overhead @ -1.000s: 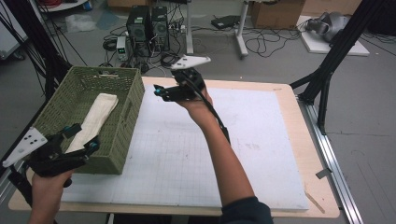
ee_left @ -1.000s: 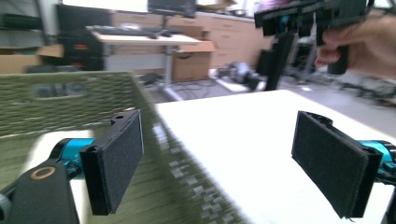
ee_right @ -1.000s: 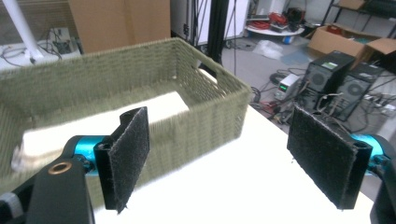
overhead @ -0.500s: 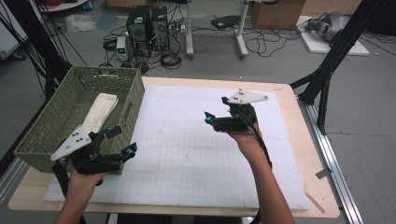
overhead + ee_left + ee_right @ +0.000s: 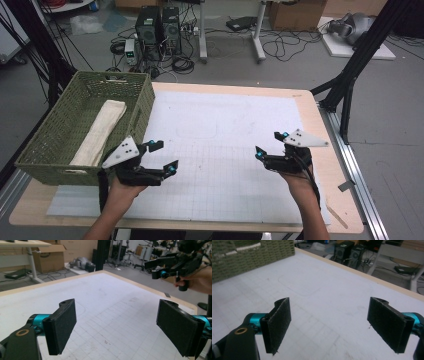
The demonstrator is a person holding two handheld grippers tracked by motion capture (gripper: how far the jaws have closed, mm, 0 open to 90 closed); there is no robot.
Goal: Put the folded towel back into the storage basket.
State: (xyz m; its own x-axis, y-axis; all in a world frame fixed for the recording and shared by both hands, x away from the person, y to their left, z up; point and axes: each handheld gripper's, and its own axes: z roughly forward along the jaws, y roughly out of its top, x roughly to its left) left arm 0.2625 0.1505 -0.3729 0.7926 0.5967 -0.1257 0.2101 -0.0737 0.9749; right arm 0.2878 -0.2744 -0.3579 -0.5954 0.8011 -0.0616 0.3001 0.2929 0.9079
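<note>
While both grippers hover empty with jaws spread near the desk's front edge, the folded cloth [image 5: 99, 131] lies lengthwise front-to-back in the green basket [image 5: 143, 102] at the left edge, nearer the left gripper [image 5: 161, 156] than the right gripper [image 5: 271, 145].

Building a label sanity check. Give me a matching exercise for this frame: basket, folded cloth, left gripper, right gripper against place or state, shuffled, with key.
Things:
1. green basket
2. folded cloth
3. left gripper
4. right gripper

Places or states:
A. lying inside the basket
B. open, empty, over the mat's right part
C. on the table's left edge
D. open, empty, just right of the basket's near corner

Pairs: 1-C, 2-A, 3-D, 4-B
</note>
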